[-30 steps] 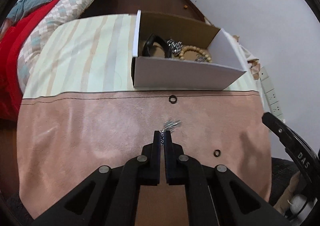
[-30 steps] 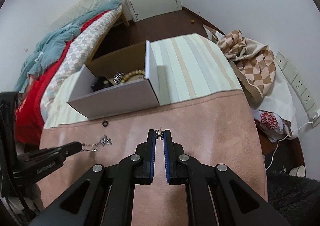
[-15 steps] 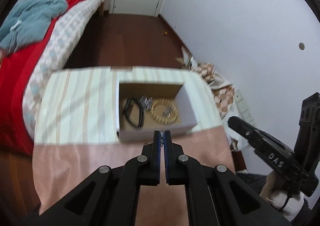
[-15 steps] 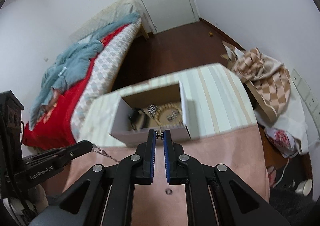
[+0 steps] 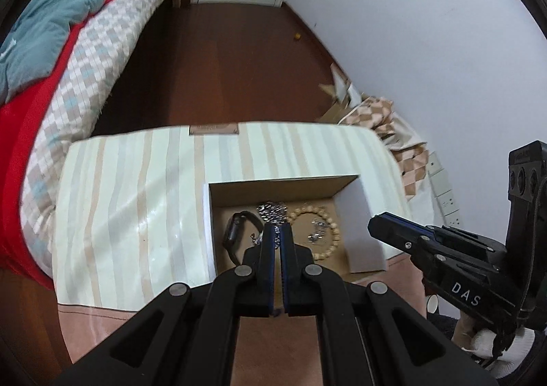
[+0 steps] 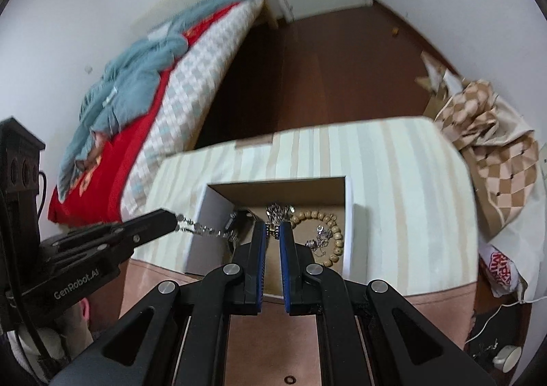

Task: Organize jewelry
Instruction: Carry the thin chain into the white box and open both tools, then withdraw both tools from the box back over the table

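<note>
Left gripper [image 5: 277, 230]: clenched on one end of a silver chain [image 6: 205, 230], held above the open cardboard box [image 5: 355, 181].
Right gripper [image 6: 272, 230]: closed on the chain's other end, a small clasp [image 6: 271, 230] pinched at the tips, also above the box; the chain hangs between the two grippers across the box's left wall.
Box: stands on the striped cloth [image 5: 136, 188], near the right edge of the surface, just behind the seam where the pink cloth [image 6: 273, 345] begins.
Box contents: black watch [image 5: 236, 232] at left; silver link bracelet [image 5: 271, 210] at the far wall; wooden bead bracelet [image 5: 333, 232] at right, a small silver piece [image 5: 316, 232] inside its loop.
Pink cloth, near edge: one small dark ring [image 6: 290, 379].
</note>
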